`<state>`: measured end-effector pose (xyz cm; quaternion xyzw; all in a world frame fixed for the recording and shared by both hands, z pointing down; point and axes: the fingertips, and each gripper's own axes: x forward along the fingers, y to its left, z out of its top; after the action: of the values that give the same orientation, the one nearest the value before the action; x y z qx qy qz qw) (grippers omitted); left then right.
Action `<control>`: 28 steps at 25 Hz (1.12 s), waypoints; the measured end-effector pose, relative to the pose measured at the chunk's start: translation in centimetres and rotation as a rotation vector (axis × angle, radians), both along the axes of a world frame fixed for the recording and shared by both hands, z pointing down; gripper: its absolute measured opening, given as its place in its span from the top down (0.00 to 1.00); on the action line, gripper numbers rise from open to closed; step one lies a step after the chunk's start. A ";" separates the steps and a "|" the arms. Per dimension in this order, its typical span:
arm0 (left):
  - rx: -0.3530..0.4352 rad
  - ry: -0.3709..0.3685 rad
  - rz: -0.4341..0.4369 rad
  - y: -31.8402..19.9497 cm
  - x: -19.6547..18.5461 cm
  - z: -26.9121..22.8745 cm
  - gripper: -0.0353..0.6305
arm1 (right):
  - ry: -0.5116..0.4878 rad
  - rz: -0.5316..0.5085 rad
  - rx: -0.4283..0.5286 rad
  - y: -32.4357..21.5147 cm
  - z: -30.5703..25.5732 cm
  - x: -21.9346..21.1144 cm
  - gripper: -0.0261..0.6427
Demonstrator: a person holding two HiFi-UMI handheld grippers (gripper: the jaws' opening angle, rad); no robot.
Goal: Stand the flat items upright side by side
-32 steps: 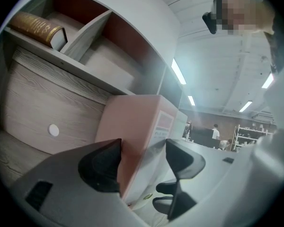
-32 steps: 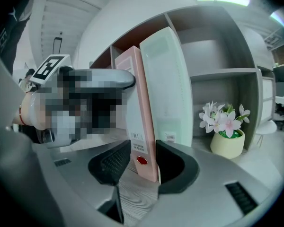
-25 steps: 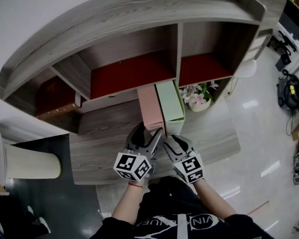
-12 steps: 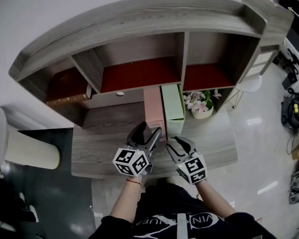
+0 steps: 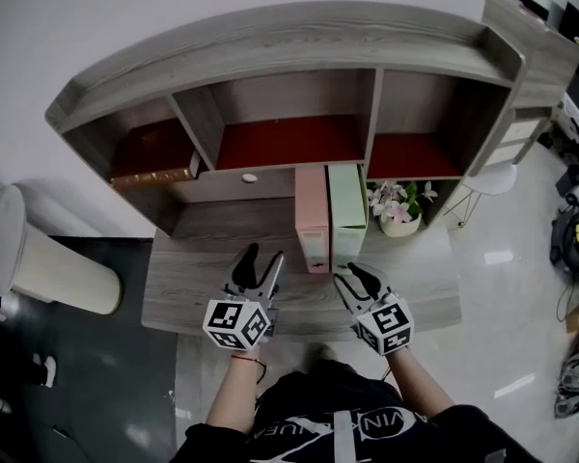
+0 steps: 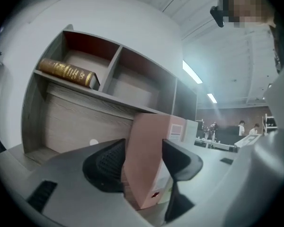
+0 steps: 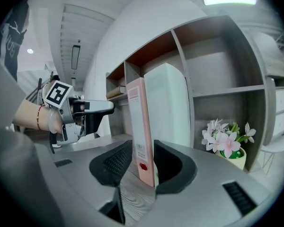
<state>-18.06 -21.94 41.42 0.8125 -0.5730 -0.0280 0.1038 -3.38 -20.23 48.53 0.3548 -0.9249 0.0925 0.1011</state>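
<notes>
Head view: the pink binder [image 5: 312, 222] and green binder [image 5: 346, 215] stand upright, touching, on the desk [image 5: 203, 283]. My left gripper [image 5: 261, 261] and right gripper [image 5: 355, 276] sit just short of them, jaws parted and closing on nothing. I judge this the release step. Next I should back away without nudging either binder.

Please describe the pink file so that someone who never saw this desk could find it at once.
On the grey wooden desk, below the divider between the shelf unit's middle and right compartments, two files stand upright side by side. The pink file is the left one; the green file stands between it and the potted flowers.
</notes>
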 end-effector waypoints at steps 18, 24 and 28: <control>0.030 -0.104 -0.075 5.3 -5.2 -1.1 0.89 | -0.062 0.114 0.053 3.4 -4.0 0.0 0.95; 0.047 -0.082 -0.087 7.3 -6.3 -1.6 0.94 | -0.070 0.130 0.072 4.8 -4.9 0.5 0.95; 0.035 -0.077 -0.076 8.8 -6.8 -1.0 0.94 | -0.078 0.139 0.085 6.2 -5.3 1.0 0.95</control>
<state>-24.89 -13.15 40.40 0.7925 -0.6062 -0.0110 0.0662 -2.40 -14.00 43.22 0.4184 -0.9042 0.0737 0.0432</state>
